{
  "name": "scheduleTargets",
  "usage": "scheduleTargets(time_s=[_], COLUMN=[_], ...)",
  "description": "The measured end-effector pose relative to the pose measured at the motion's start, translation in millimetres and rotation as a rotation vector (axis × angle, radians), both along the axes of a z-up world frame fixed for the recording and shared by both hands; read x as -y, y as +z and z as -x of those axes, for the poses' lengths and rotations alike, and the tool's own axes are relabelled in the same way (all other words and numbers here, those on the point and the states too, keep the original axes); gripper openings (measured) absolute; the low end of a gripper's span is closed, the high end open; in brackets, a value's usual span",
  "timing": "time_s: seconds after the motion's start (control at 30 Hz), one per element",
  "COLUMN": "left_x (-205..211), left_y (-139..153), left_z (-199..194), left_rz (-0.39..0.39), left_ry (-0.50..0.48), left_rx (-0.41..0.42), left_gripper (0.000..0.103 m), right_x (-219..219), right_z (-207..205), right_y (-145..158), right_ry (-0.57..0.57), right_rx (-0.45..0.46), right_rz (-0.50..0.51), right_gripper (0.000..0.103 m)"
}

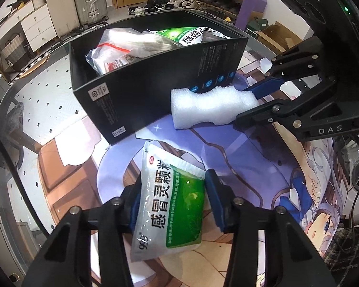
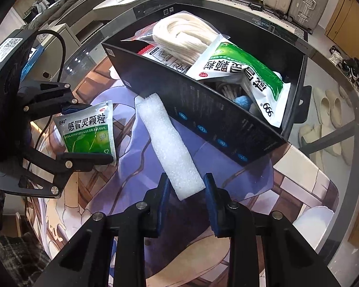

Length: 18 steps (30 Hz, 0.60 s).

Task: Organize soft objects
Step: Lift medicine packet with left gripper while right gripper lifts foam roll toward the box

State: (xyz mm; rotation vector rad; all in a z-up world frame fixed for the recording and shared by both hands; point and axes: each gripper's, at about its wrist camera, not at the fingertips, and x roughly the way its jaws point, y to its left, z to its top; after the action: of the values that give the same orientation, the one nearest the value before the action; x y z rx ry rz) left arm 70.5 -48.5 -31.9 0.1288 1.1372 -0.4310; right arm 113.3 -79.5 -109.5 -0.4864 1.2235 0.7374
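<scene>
Foam strip (image 2: 170, 143) sits pinched at its near end in the right hand-held gripper (image 2: 186, 189), its far end touching the black box (image 1: 155, 95) on the table (image 1: 47, 100). The left hand-held gripper (image 1: 172, 201) clamps a green-and-white sachet (image 1: 170, 198) (another lies inside the box).
</scene>
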Motion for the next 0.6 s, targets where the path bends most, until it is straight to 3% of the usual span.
scheduleTargets(time_s=[0.43, 0.6], left_x=[-6, -12], left_y=[-1, 0], left_z=[5, 6], left_rz=[0.023, 0.044], left_ry=[0.018, 0.049], left_rx=[0.002, -0.006], left_gripper=[0.032, 0.023], right_x=[-16, -14], right_z=[-8, -8], right_y=[-4, -1], right_ry=[0.013, 0.012], right_rx=[0.001, -0.012], right_rz=[0.01, -0.026], right_gripper=[0.029, 0.026])
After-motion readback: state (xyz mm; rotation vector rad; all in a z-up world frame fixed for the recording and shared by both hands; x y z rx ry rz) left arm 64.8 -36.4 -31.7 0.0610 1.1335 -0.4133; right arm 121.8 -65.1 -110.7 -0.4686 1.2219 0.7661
